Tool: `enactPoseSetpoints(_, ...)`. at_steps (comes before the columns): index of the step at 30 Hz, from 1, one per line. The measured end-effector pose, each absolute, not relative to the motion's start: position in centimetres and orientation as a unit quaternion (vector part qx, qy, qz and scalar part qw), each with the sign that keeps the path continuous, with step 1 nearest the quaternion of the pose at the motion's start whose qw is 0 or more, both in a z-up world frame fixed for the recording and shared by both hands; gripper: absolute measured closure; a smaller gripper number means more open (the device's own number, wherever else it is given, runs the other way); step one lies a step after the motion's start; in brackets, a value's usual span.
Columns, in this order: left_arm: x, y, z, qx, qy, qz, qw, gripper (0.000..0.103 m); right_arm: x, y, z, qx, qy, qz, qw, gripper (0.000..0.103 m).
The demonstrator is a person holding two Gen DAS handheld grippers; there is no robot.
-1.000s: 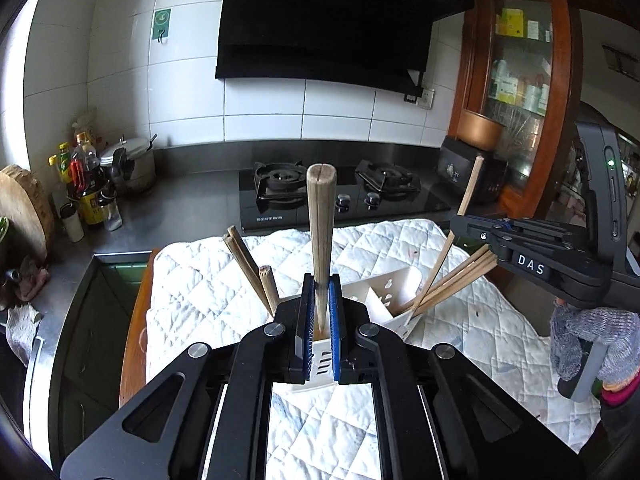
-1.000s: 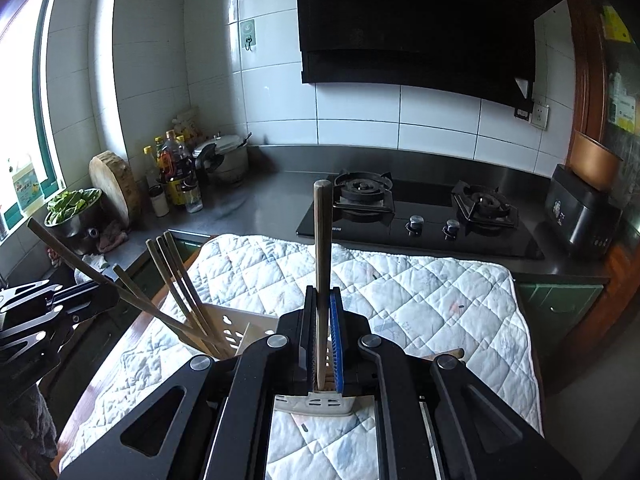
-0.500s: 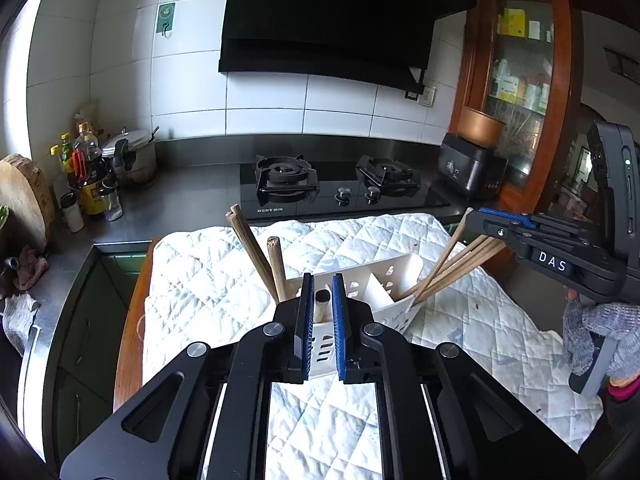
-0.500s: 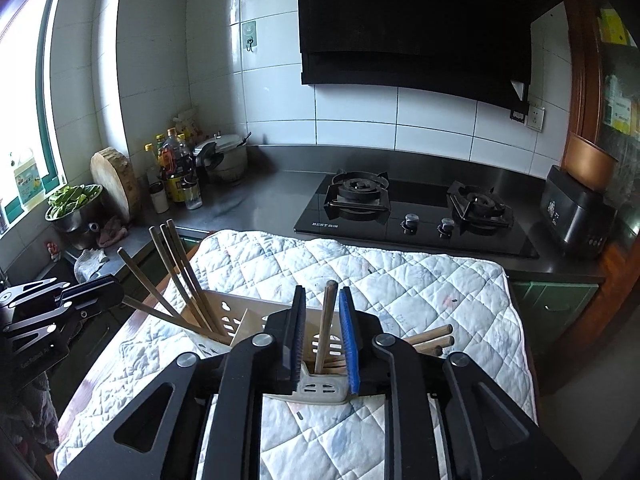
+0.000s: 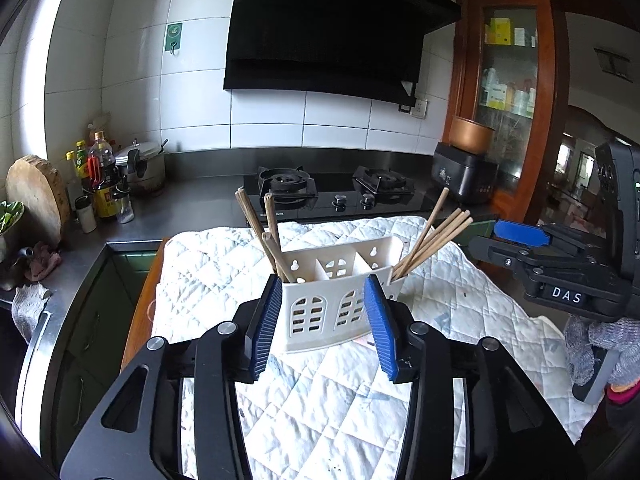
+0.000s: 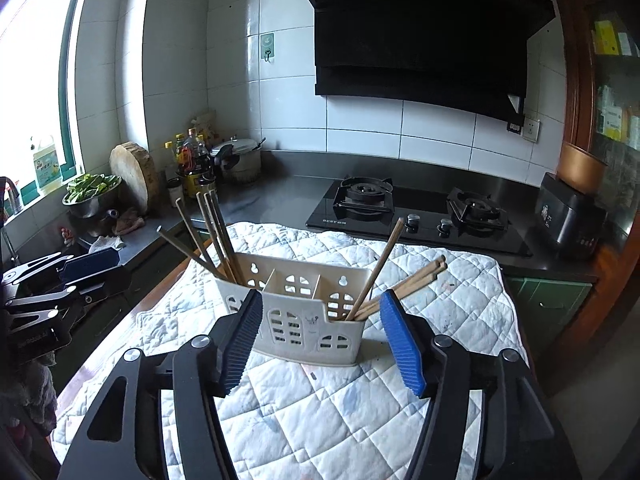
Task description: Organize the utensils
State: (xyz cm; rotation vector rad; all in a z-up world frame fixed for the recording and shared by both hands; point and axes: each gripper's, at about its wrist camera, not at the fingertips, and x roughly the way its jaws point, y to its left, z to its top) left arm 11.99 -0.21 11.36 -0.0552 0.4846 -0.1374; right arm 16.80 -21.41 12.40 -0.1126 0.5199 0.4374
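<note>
A cream plastic utensil holder with three compartments stands on a white quilted cloth; it also shows in the right wrist view. In the left wrist view, thick wooden sticks lean in its left compartment and thin chopsticks in its right one. The middle compartment looks empty. My left gripper is open and empty, just in front of the holder. My right gripper is open and empty on the opposite side; its body shows in the left wrist view.
A black gas hob lies behind the cloth. Bottles, a pot and a round wooden board stand at the left. A black appliance sits at the right. A sink lies left of the cloth.
Both grippers lowered a wooden stick into the holder, let go and opened wide, then pulled back a little. The sticks now rest in the holder.
</note>
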Motion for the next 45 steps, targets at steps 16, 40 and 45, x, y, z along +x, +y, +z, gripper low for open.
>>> enactPoseSetpoints(16,6.1,-1.1,5.9,-0.022,0.255,-0.024,0.966,0.024,9.8,-21.4,6.8,-0.092,0.264,0.171,0.945,0.012)
enactPoseSetpoints(40,1.9,-1.0,2.9,-0.014,0.279,0.0,0.96,0.018,5.2,-24.1,2.5,-0.058,0.29,0.12,0.947,0.008)
enactPoseSetpoints(45,1.6,-0.8,2.8,-0.017,0.279,0.001,0.96,0.018,5.1,-24.3,2.5,-0.053,0.293,0.118,0.947,0.008)
